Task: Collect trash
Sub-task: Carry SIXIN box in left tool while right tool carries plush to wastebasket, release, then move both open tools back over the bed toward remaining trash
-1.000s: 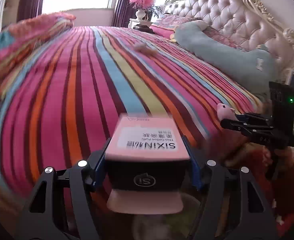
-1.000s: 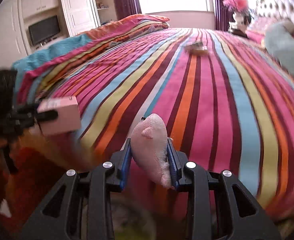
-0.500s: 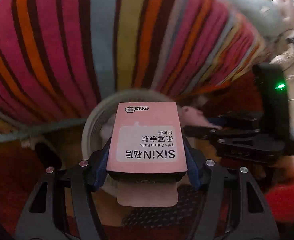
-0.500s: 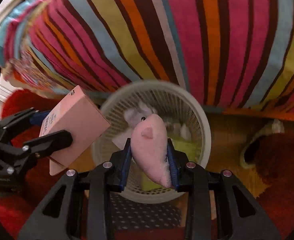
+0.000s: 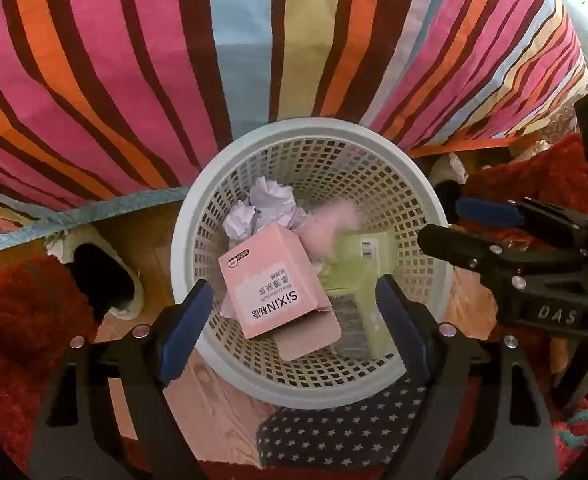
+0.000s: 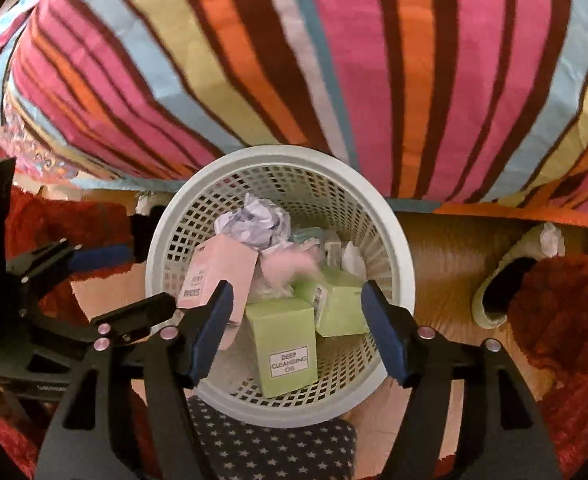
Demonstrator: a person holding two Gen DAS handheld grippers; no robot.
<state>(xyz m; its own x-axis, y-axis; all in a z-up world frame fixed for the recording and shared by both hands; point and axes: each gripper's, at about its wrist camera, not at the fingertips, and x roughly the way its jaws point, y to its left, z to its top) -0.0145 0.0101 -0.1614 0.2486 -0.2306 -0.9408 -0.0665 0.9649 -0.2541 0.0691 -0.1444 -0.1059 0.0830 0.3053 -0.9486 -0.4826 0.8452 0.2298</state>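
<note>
Both grippers, left (image 5: 291, 316) and right (image 6: 296, 326), point down over a round white lattice basket (image 5: 197, 216) on the floor beside the striped bed (image 5: 253, 40). Their blue-padded fingers have just opened and stand wide, with nothing pressed between them. A pink box (image 5: 271, 280) lies tilted inside the basket, below crumpled paper (image 5: 271, 204). A blurred pink fluffy toy (image 6: 285, 266) lies in the basket's middle. Only the right view shows clearly the green carton (image 6: 285, 350) labelled "Deep Cleansing Oil".
</note>
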